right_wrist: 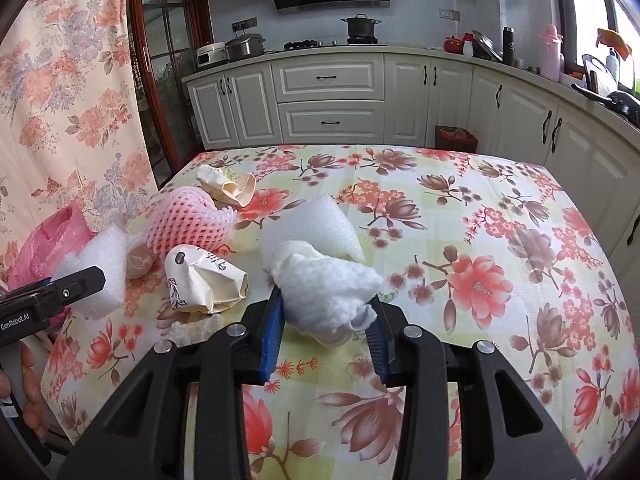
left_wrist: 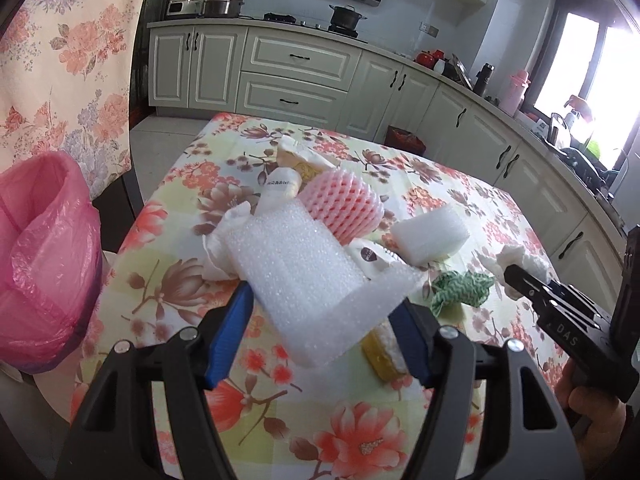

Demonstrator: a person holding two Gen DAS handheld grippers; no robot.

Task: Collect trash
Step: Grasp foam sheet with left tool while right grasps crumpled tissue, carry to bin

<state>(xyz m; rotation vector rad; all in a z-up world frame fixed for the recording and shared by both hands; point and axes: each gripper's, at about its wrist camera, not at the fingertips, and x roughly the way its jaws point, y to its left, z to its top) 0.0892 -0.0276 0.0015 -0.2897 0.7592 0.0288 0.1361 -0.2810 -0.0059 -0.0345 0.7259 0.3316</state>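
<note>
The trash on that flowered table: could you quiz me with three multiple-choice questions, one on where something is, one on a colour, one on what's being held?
1. Where is the pink-lined bin?
A. Off the table's left edge
B. On the kitchen counter
C. In the middle of the table

2. What colour is the foam fruit net?
A. Blue
B. Pink
C. Black

3. What do the right gripper's fingers hold?
A. Nothing
B. A crumpled paper cup
C. A crumpled white tissue

Answers:
1 A: the left wrist view shows it beside the floral tablecloth, at the left.
2 B: its mesh is pink with white at the rim.
3 C: the white tissue sits pinched between the blue pads, while the left gripper grips a white foam sheet.
</note>
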